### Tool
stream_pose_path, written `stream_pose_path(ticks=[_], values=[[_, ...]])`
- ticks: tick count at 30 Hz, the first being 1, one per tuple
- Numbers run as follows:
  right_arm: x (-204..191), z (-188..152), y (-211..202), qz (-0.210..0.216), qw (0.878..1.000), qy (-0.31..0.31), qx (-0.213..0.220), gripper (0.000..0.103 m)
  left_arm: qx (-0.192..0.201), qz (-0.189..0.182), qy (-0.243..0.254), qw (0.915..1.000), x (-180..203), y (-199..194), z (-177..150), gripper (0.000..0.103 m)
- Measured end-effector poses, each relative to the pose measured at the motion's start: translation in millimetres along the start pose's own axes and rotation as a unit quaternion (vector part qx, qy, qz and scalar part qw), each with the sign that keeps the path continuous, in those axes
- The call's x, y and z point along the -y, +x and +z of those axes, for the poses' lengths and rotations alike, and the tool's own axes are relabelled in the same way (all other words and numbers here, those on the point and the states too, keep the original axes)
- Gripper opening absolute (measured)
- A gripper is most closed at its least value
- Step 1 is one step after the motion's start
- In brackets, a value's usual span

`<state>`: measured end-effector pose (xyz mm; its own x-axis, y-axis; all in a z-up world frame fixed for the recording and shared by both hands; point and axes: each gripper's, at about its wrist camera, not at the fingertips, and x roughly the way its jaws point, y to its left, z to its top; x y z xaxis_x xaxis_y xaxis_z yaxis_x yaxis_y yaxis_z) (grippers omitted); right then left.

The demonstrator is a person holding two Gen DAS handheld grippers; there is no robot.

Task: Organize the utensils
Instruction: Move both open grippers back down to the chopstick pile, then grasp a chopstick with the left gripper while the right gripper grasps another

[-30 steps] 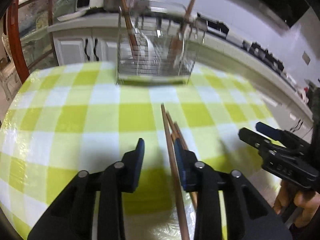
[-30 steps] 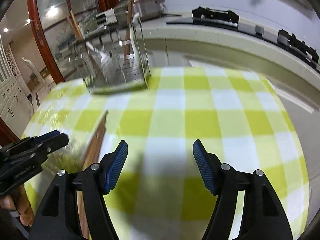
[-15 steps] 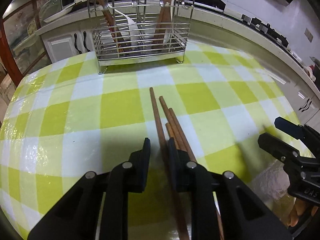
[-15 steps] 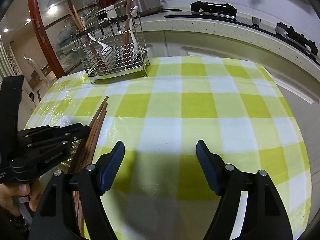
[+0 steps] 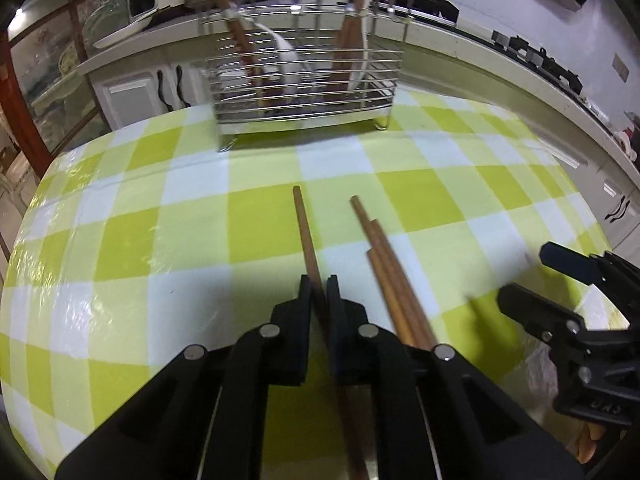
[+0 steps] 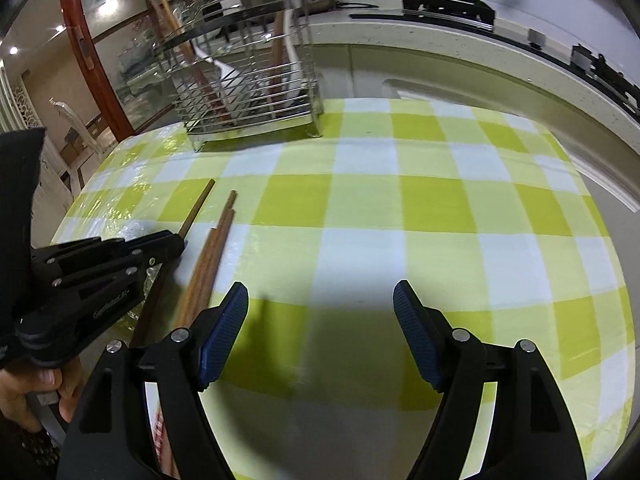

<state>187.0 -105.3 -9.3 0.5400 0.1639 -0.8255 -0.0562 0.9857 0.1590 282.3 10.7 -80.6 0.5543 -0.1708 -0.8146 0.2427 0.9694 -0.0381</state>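
chopstick (image 5: 306,236) clamped between the left gripper (image 5: 318,292) jaws, tip reaching ahead of them over the green-checked worktop (image 5: 192,232), low above or on the cloth, cannot tell which. three more chopsticks (image 5: 384,264) lying bundled just right of those jaws, apart from the held one, running back under the right-hand finger. wire utensil rack (image 5: 304,76) standing well ahead of the jaws at the worktop's far edge, holding upright wooden handles and a white utensil. right gripper (image 6: 320,320) hanging over bare cloth with jaws wide apart, blue pads (image 6: 222,336) facing inward, nothing between them. loose bundle (image 6: 208,264) just left of the right jaws, left gripper's black body (image 6: 92,272) further left, fingers of a hand (image 6: 24,396) wrapped round its handle
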Motion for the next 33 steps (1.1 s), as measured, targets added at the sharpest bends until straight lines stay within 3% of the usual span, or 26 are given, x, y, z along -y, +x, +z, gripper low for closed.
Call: stream_pose_path(ticks=[13, 23, 25, 27, 33], values=[[-40.0, 10.8, 29.3, -0.011, 0.999, -0.024, -0.021, 0.071, 0.020, 0.000, -0.037, 0.9991, -49.2, -22.6, -29.7, 0.008], [-50.1, 9.9, 33.8, -0.041, 0.997, -0.061, -0.018, 0.071, 0.026, -0.006, -0.043, 0.9987, -54.7, -24.7, -33.5, 0.008], [-47.6, 11.2, 33.6, -0.038, 0.997, -0.060, -0.021, 0.067, 0.024, -0.007, -0.044, 0.9987, -55.1, -25.0, -33.1, 0.008], [-48.9, 11.8, 32.8, -0.038, 0.997, -0.069, -0.021, 0.054, 0.021, -0.009, -0.045, 0.9987, -57.0, -24.8, -31.7, 0.008], [-58.8, 11.1, 31.1, -0.016, 0.996, -0.084, -0.022, 0.033, 0.007, 0.001, -0.035, 0.9994, -53.2, -23.2, -28.1, 0.009]])
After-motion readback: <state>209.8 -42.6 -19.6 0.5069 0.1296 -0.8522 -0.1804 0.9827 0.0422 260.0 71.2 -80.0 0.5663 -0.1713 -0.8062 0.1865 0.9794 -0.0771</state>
